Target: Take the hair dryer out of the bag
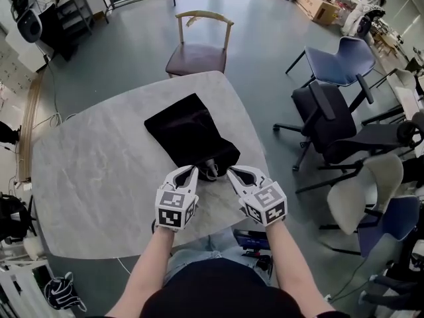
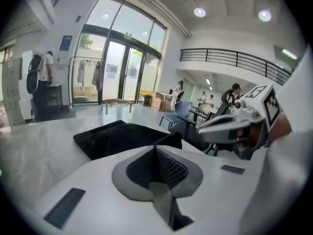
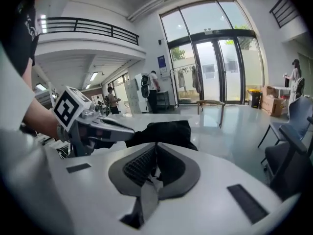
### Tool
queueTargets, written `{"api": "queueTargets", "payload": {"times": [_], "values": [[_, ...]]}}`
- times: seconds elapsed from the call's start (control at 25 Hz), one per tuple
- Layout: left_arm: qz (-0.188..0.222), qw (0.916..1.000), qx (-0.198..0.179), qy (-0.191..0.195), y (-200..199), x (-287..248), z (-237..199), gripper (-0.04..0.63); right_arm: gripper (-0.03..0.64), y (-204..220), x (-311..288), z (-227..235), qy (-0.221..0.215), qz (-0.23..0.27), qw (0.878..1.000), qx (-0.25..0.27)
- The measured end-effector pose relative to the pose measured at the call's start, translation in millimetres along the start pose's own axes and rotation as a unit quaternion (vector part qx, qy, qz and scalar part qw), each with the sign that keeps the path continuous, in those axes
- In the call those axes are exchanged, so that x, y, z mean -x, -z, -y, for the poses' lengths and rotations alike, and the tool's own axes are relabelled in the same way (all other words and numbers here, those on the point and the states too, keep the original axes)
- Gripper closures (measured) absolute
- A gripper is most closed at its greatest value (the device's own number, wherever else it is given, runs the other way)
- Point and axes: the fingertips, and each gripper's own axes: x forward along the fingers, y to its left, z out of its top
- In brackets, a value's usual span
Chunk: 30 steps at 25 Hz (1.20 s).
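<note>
Closest in, the left gripper (image 2: 156, 150): jaws closed. A fold of the black bag (image 1: 189, 134) stands up right at their tips and looks pinched between the pads.

Right gripper (image 3: 155, 148): jaws closed, pads together. Nothing identifiable sits between them. A hump of the bag's fabric lies just beyond their tips.

Head view: the two grippers sit side by side at the bag's near end, tips angled toward each other, marker cubes facing up. Both point forward and somewhat down.

Hair dryer (image 1: 211, 171): only a small grey rounded part shows, at the bag's mouth, between the two sets of jaws. The rest is hidden by the fabric.

The bag lies flat on the grey marbled tabletop (image 1: 93, 151), long axis running diagonally away from the person, near end close to the tabletop's near edge.

The person's bare forearms (image 1: 156, 264) reach in from the bottom of the head view.

Surroundings:
- A wooden chair (image 1: 199, 52) stands just past the tabletop's far edge.
- Several office chairs (image 1: 344, 111) are grouped to the right, well apart from the tabletop.
- Tall glass doors (image 2: 117, 67) are at the far side of the room.
</note>
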Motion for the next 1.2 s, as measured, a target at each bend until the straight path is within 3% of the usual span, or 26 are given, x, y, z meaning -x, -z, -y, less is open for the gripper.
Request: {"api": "queueTargets", "payload": {"times": [0.16,0.24,0.36,0.52,0.64,0.8,1.2], "values": [[0.04,0.9961,0.077,0.014,-5,8,-3,0.572,0.581,19,-42,-1,-0.008,-0.05,0.998,-0.034],[0.05,0.9922,0.113,0.015,-4,10,-6,0.572,0.481,28,-62,1,-0.004,-0.078,0.996,-0.04],[0.056,0.9883,0.141,0.01,-3,12,-12,0.572,0.413,37,-90,5,0.017,-0.118,0.992,-0.032],[0.057,0.9887,0.138,0.009,-4,10,-15,0.572,0.378,44,-117,7,0.029,-0.149,0.987,-0.046],[0.058,0.9887,0.138,0.008,-5,10,-15,0.572,0.357,55,-133,7,0.042,-0.188,0.981,-0.025],[0.056,0.989,0.136,0.011,-5,9,-16,0.572,0.376,70,-149,17,0.059,-0.233,0.971,-0.013],[0.053,0.9888,0.14,0.005,-1,7,-23,0.572,0.426,62,-145,24,0.085,-0.256,0.963,-0.016]]}}
